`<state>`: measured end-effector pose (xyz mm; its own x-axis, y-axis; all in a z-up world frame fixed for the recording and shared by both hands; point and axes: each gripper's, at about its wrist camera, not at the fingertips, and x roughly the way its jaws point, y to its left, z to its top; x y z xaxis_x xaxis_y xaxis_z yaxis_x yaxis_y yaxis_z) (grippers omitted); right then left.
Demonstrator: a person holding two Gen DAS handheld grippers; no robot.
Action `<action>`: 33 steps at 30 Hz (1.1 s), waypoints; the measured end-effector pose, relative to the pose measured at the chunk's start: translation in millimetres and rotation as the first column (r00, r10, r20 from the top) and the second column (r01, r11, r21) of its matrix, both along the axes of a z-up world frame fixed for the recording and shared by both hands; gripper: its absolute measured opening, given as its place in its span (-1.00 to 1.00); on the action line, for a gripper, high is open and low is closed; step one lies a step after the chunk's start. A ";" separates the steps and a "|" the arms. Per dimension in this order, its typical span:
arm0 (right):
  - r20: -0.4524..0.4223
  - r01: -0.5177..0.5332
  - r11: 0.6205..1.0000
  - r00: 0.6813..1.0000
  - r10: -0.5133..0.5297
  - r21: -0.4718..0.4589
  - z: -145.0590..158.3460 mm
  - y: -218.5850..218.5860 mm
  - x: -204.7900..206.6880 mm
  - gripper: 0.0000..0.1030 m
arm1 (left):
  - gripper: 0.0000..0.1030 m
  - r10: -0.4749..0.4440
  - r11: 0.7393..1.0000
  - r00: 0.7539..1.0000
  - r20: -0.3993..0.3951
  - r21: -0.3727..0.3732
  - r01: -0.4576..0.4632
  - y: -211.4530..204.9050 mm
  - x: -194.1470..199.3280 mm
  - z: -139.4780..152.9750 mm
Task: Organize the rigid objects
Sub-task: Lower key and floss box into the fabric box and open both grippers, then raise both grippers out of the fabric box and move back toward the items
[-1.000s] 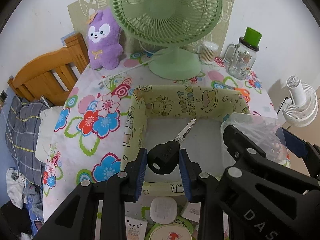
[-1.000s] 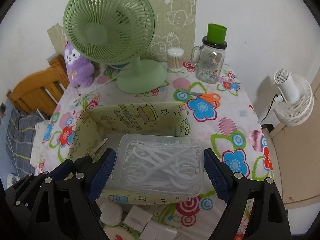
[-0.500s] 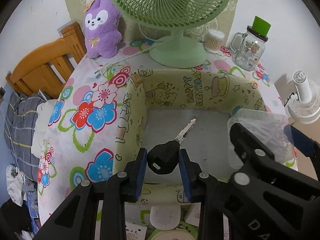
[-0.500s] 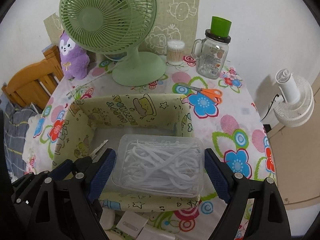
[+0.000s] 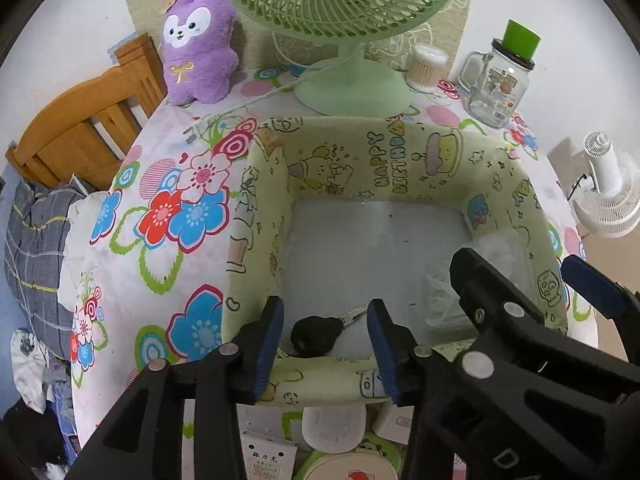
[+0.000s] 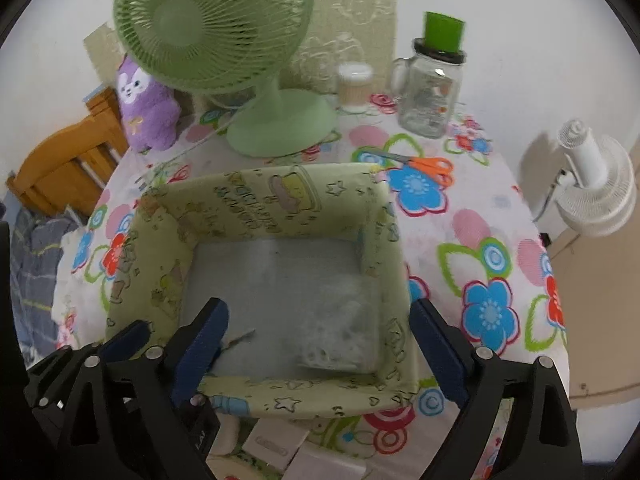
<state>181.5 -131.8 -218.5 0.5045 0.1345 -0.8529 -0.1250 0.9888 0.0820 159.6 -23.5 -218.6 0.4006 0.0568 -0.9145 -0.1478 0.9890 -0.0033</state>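
A yellow-green cartoon-print fabric box (image 5: 360, 140) stands on the flowered table. A key with a black head (image 5: 316, 334) lies on the box floor by the near wall. My left gripper (image 5: 326, 340) hangs over it, jaws opening, pads clear of the key on both sides. A clear plastic case of white floss picks (image 6: 344, 320) rests, blurred, in the box's (image 6: 260, 184) near right corner. My right gripper (image 6: 320, 344) straddles it from above, jaws opening wide and touching nothing. The key's blade (image 6: 240, 338) shows beside the right gripper's left finger.
Behind the box stand a green desk fan (image 5: 352, 80), a purple plush (image 5: 200, 40), a cotton-swab tub (image 5: 426, 66) and a glass jar with a green lid (image 5: 500, 80). Orange scissors (image 6: 428, 166) lie at the back right. Small white cases and cards (image 5: 332, 424) crowd the near edge.
The left jaws have parted and the key has dropped from them to the box floor. The right jaws have widened and the clear case has fallen into the box.
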 end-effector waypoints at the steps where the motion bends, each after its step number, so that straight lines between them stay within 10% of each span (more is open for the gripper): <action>1: -0.007 0.003 1.000 1.000 -0.003 0.009 -1.5 -1.4 -1.1 0.84 | -0.05 -0.003 1.000 1.000 0.001 0.001 0.003 -1.0 -0.6 0.6; 9: 0.008 0.017 1.000 1.000 -0.017 0.011 8.0 -2.5 -11.1 0.85 | 0.41 -0.025 1.000 0.999 0.026 0.013 0.024 -5.9 -8.9 13.0; 33: 0.072 0.044 0.999 0.996 -0.046 0.031 45.5 -9.8 -47.1 0.89 | 0.69 -0.054 0.998 0.994 0.098 0.042 0.050 -10.6 -42.2 49.9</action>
